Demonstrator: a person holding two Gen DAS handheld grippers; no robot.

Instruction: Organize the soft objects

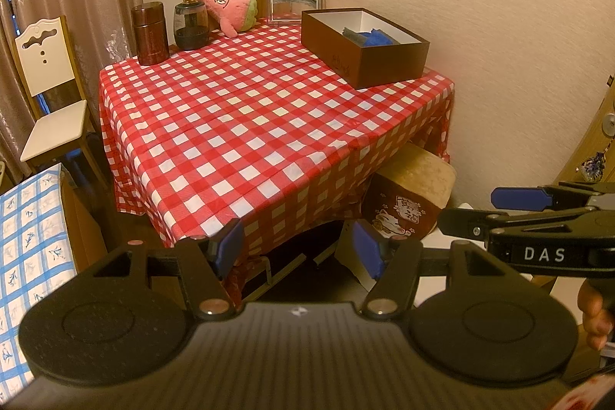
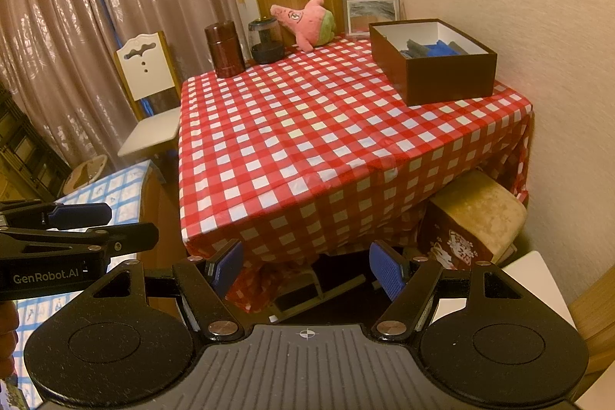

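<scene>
Pink plush toy at counter's far edge: light, squashy, forgiving; pinch thick body. Box contents probably cloth. Left tool, right tool both apart, empty.

Left gripper and right gripper: black frames with ribbed grey bases, round black side discs, silver pivot screws and blue textured finger pads. White lettering reads "DAS" on one side and "GenRobot.AI" on the other.

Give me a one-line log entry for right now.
left gripper: open, empty | right gripper: open, empty | pink plush: far table edge | brown box: blue and dark cloths inside
</scene>
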